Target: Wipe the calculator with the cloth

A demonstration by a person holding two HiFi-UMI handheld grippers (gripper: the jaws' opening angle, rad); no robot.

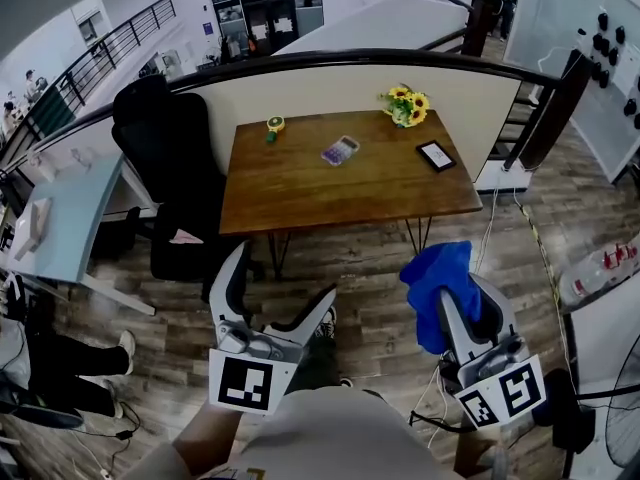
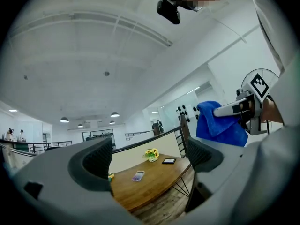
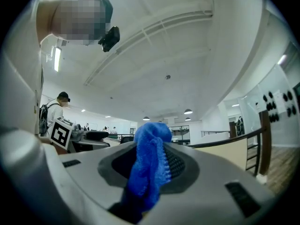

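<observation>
Calculator (image 1: 340, 150) lies well ahead on the surface (image 1: 300, 193): bring the cloth (image 1: 432, 270), clamped in the right gripper (image 1: 460, 303) fingers, flat onto it, while the left gripper (image 1: 285, 278) fingers stand apart, empty.

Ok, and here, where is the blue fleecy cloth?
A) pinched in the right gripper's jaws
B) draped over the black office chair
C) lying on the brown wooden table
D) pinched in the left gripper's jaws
A: the blue fleecy cloth is clamped between the shut jaws of the right gripper; the left gripper stands open and empty, and the brown wooden table with the purple calculator holds no cloth.
</observation>
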